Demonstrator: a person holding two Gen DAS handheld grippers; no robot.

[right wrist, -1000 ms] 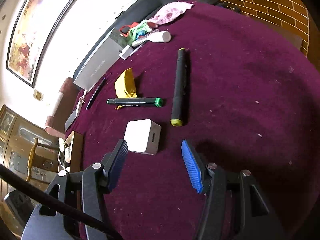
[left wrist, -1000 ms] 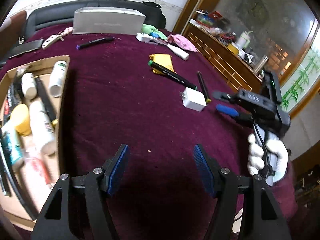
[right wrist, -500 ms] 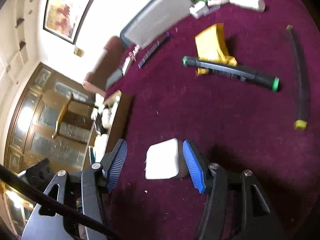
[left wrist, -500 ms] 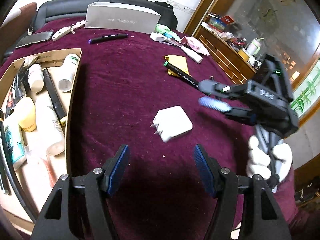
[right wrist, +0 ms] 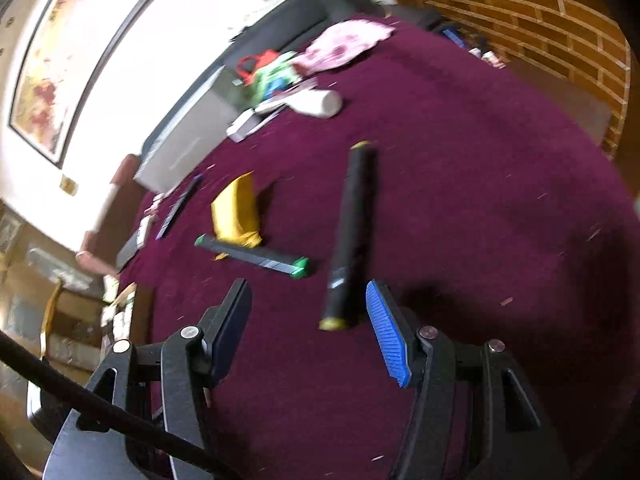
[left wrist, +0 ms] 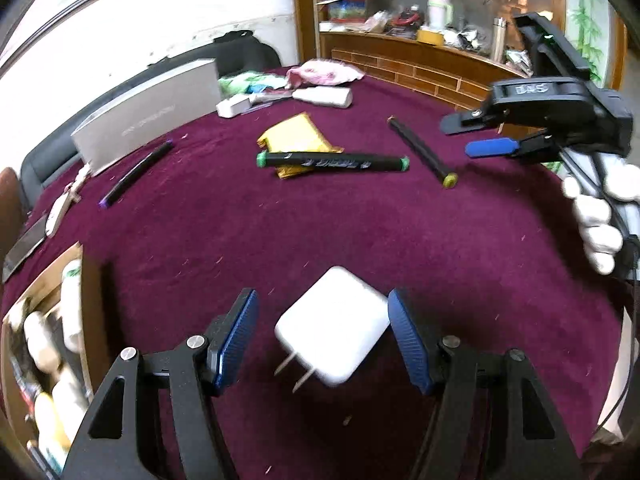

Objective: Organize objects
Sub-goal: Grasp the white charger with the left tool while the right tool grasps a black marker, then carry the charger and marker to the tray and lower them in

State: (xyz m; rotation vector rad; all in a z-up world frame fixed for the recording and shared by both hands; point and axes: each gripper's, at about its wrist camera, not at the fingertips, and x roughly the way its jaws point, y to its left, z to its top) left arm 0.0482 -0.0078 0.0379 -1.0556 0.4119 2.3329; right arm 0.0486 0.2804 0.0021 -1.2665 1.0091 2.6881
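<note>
My left gripper (left wrist: 322,338), jaws parted, straddles the white charger (left wrist: 334,330): a rounded square block, two metal prongs toward me, flat on the maroon cloth (left wrist: 280,232). My right gripper (right wrist: 308,330), also parted, flanks a yellow-tipped black marker (right wrist: 348,236).

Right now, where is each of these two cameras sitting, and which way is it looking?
Left wrist view: rides on the left gripper, looking forward and down at the white charger lying between its open fingers; the gloved hand with the right gripper shows at right.
Right wrist view: rides on the right gripper, looking down at the yellow-capped marker, whose near end lies between its open fingers.
Shared: the maroon tablecloth, green-capped marker, yellow packet, yellow-capped marker.
</note>
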